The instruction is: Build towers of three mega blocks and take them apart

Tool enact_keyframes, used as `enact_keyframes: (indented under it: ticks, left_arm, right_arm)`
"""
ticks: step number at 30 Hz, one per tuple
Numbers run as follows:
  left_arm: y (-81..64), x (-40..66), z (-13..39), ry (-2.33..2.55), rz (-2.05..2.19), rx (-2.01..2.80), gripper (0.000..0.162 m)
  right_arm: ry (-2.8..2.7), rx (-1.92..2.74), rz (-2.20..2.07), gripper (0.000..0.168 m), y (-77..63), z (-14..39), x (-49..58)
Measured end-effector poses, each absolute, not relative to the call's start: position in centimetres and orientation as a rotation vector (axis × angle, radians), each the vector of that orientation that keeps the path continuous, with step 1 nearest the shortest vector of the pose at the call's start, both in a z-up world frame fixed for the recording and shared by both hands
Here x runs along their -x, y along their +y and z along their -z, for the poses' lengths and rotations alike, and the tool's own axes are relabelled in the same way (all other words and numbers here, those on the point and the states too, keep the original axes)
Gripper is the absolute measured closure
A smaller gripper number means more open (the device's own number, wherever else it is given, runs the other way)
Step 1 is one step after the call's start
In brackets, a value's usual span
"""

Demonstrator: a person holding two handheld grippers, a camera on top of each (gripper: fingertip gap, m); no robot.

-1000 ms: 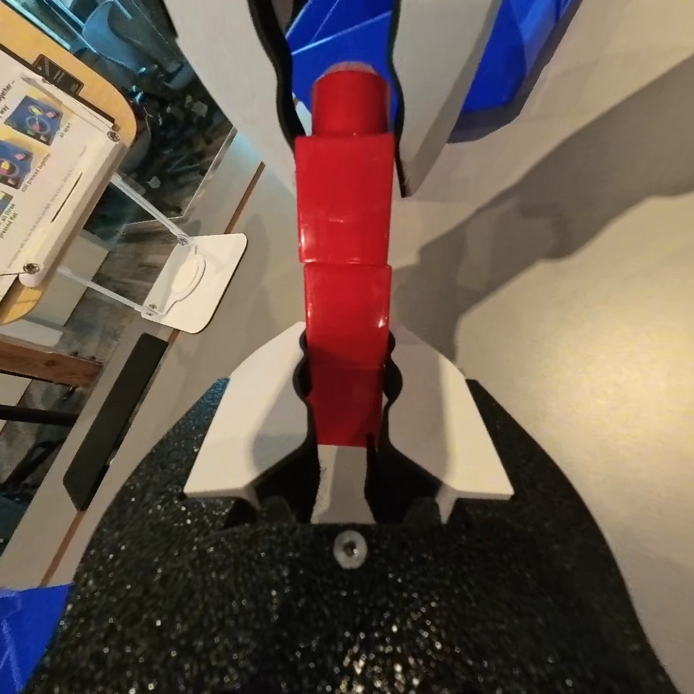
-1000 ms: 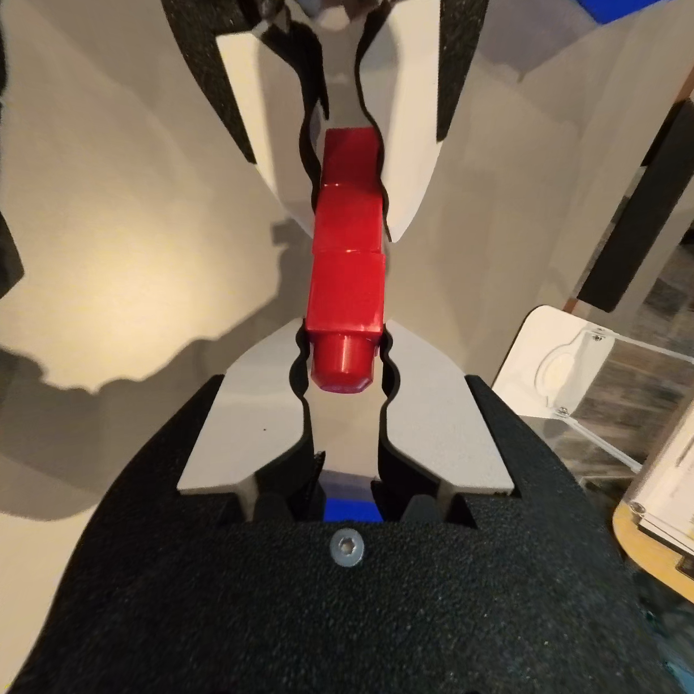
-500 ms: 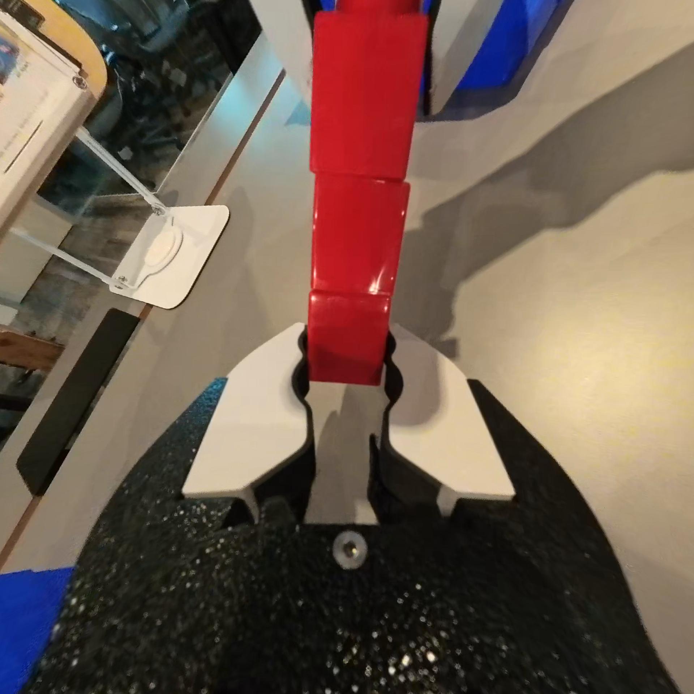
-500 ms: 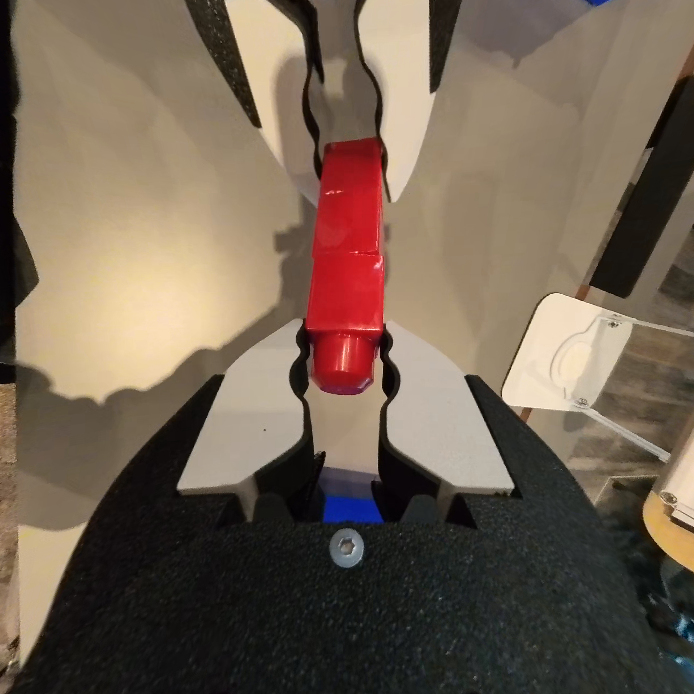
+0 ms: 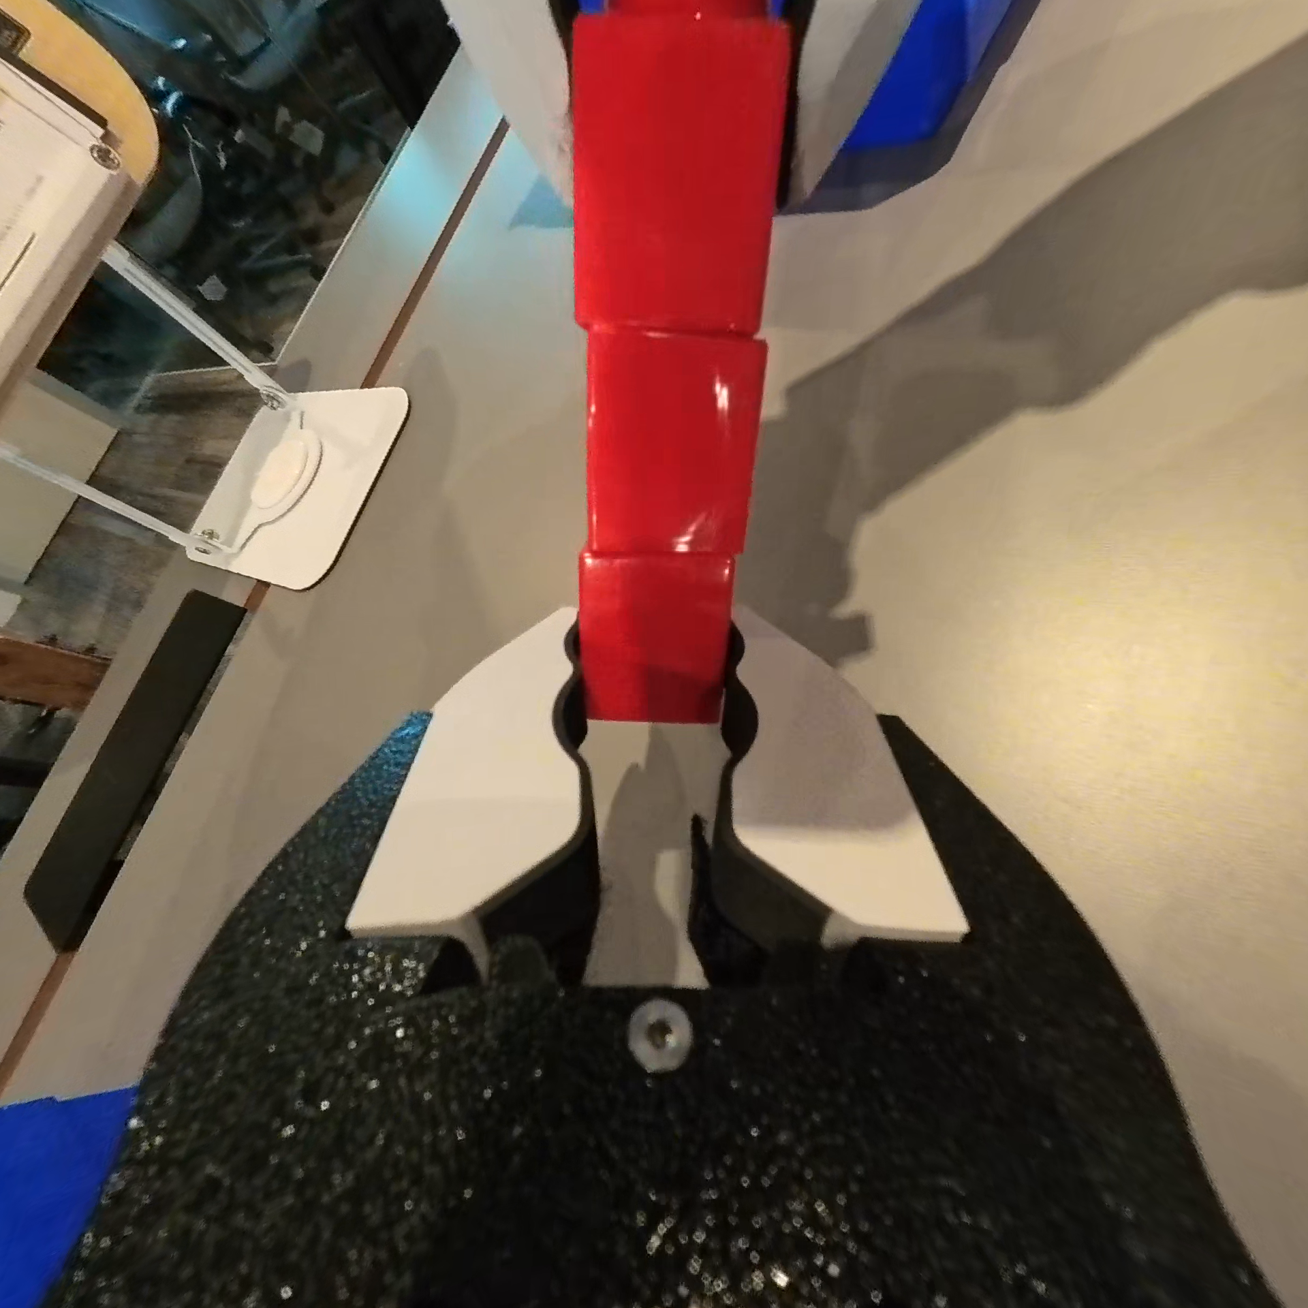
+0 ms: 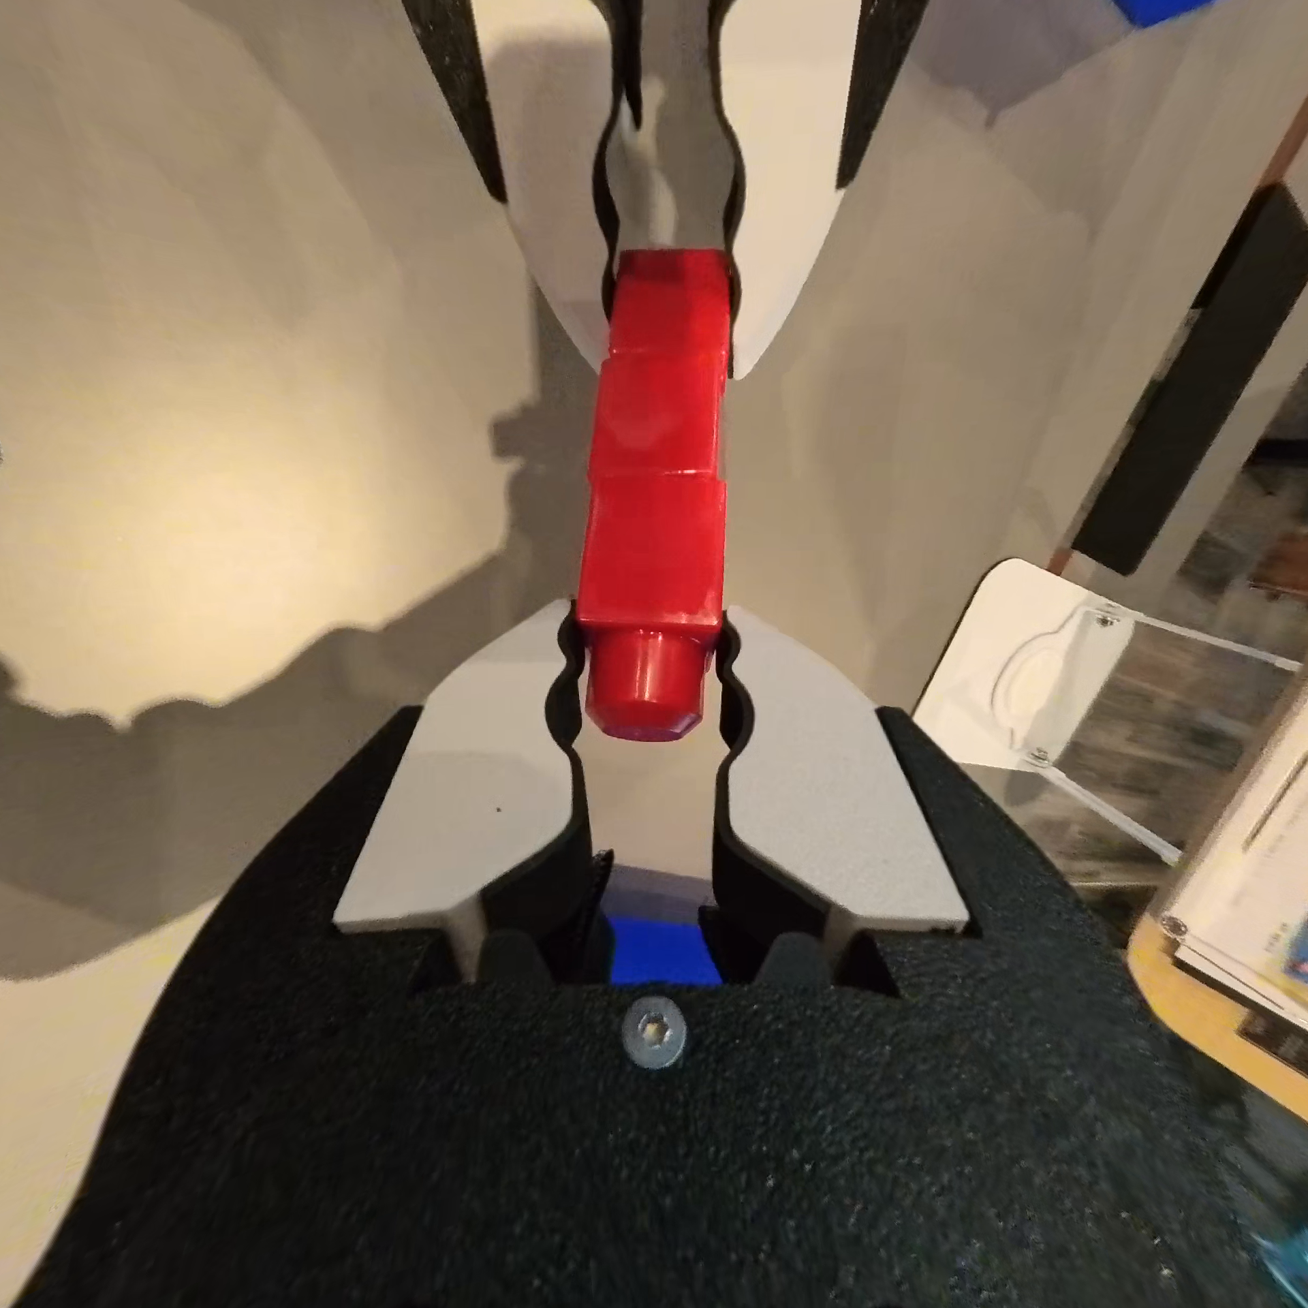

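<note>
Above beige table [image 5: 1062, 637], red block tower [image 5: 669, 439] spans both clamped jaws.

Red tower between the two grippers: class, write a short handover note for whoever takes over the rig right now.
Left gripper: shut on the studless end block of the red tower.
Right gripper: shut on the stud-end block.
Position: the tower is held in the air over the table, bridging both grippers.
Done: three blocks are joined.
Left: pull the blocks apart.

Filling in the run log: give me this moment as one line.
tower: three red blocks joined | left gripper: shut on base block | right gripper: shut on stud-end block | height: above table
</note>
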State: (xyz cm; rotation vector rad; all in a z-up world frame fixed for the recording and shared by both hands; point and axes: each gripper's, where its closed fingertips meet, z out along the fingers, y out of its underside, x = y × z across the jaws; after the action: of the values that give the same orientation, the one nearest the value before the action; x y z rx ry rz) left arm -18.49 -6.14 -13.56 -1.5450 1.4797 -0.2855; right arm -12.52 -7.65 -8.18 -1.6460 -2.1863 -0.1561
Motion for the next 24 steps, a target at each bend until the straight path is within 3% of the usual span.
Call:
enact_keyframes:
  ticks: [6,7,8,11,13,24]
  left_arm:
    - [-6.0,18.2,13.6,1.434,0.369,1.574,0.122]
    - [-6.0,18.0,13.2,1.407,0.394,1.579,0.100]
    - [-6.2,17.6,12.8,1.405,0.427,1.571,0.089]
    - [-7.1,16.6,11.4,1.433,0.435,1.484,0.102]
    - [-7.1,16.2,11.1,1.455,0.385,1.463,0.126]
    - [-7.3,15.8,11.9,1.509,0.395,1.483,0.127]
  right_arm:
    - [-2.138,1.713,0.113,0.133,-7.4,8.3,12.4]
    - [-2.130,1.720,0.113,0.133,-7.3,8.3,12.5]
    - [-2.129,1.727,0.108,0.132,-7.3,8.3,12.5]
    - [-2.141,1.724,0.095,0.133,-7.5,8.5,12.8]
    - [-2.157,1.705,0.106,0.132,-7.6,8.5,13.0]
    - [-2.241,1.585,0.212,0.132,-7.6,9.1,12.7]
